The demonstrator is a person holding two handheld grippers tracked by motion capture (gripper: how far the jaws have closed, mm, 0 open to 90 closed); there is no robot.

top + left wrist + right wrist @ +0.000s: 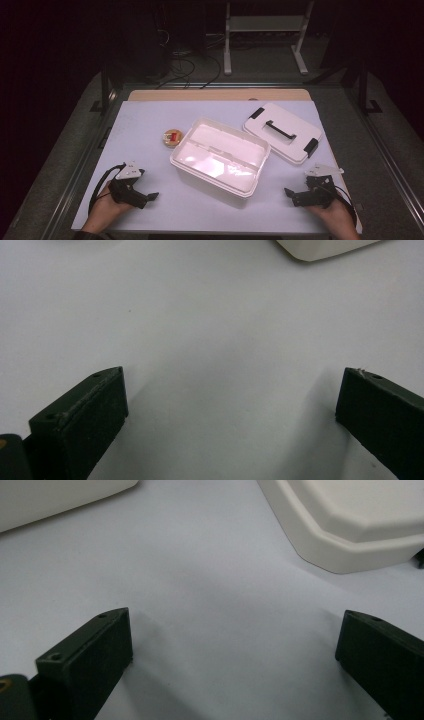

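Note:
An open white plastic box [220, 157] stands in the middle of the table. Its white lid [282, 131], with a black handle and black clips, lies flat behind and to the right of it. A small round object with a red centre [172, 137] rests just left of the box. My left gripper [149, 197] lies low at the front left, open, with bare table between its jaws [232, 390]; a corner of the box [320, 247] shows ahead. My right gripper [291, 197] sits at the front right, open and empty [235, 630], with the lid [350, 525] ahead to the right and the box [50, 500] to the left.
A pale sheet [150, 120] covers the table, with a wooden strip [215, 95] along its far edge. Beyond it the dark floor holds cables and a white stand [265, 35]. Open surface lies between each gripper and the box.

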